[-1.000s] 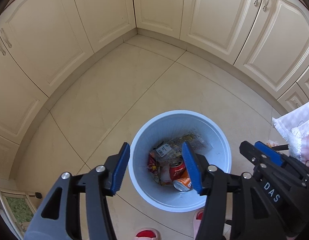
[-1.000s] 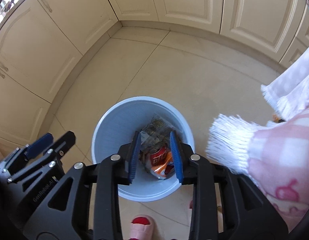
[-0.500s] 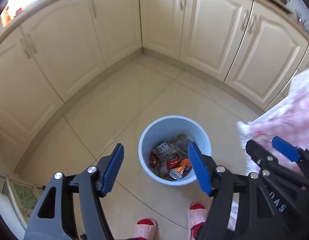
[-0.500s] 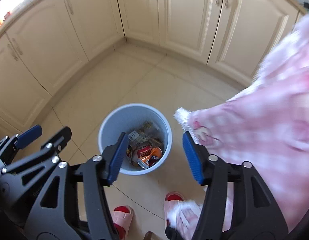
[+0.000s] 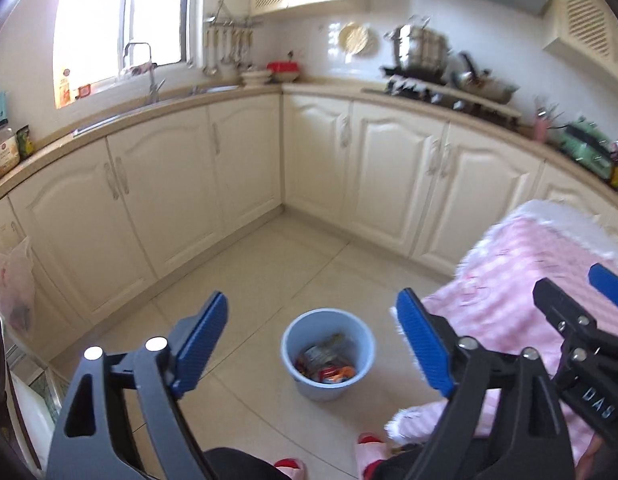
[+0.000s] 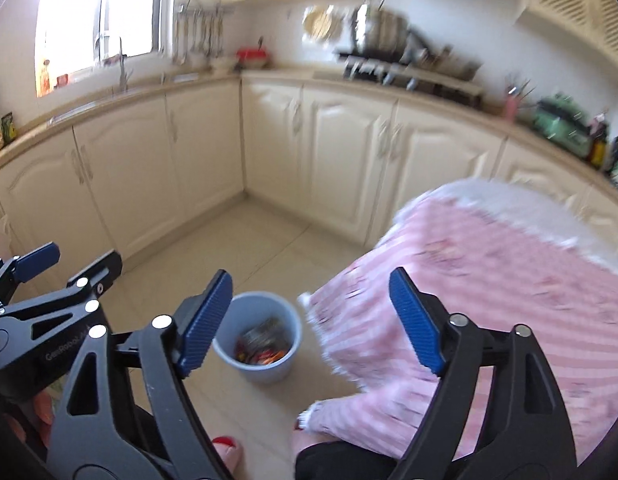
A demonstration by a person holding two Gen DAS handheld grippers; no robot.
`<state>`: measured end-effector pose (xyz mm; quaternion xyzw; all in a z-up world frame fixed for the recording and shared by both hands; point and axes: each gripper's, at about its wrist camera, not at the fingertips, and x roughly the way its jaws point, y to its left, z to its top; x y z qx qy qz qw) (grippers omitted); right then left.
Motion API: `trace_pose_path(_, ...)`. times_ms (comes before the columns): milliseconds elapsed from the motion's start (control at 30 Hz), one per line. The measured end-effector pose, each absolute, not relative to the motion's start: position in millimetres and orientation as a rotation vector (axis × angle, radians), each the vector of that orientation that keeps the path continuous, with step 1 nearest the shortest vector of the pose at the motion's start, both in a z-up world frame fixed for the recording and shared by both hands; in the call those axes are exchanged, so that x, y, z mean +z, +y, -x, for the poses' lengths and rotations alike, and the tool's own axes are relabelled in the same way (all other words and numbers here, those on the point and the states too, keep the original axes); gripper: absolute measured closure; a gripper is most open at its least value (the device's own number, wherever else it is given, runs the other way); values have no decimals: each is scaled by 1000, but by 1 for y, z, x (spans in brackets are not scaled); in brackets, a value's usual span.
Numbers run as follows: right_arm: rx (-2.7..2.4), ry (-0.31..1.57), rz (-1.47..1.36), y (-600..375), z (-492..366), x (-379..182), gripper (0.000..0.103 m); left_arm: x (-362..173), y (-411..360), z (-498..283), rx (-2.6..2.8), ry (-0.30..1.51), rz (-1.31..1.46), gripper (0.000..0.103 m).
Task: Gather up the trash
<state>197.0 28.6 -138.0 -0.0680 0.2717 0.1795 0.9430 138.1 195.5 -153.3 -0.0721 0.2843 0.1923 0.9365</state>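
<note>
Kitchen corner, cream cupboards, tiled floor. Blue bin stands on the floor below both grippers, holding cans and wrappers. Left gripper and right gripper are both opening wide, nothing between the jaws. Pink cloth lies alongside. Likely light, crushable, slick trash; pinch a can across its middle.
</note>
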Motion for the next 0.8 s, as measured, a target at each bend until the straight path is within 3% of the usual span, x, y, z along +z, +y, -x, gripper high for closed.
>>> trace_pose_path(467, 197, 351, 92, -90, -76, -55, 11, -64, 105, -42, 264, 392, 108, 14)
trace_pose_path(800, 113, 232, 84, -132, -15, -25, 10, -38, 40, -5, 195, 297, 22, 14)
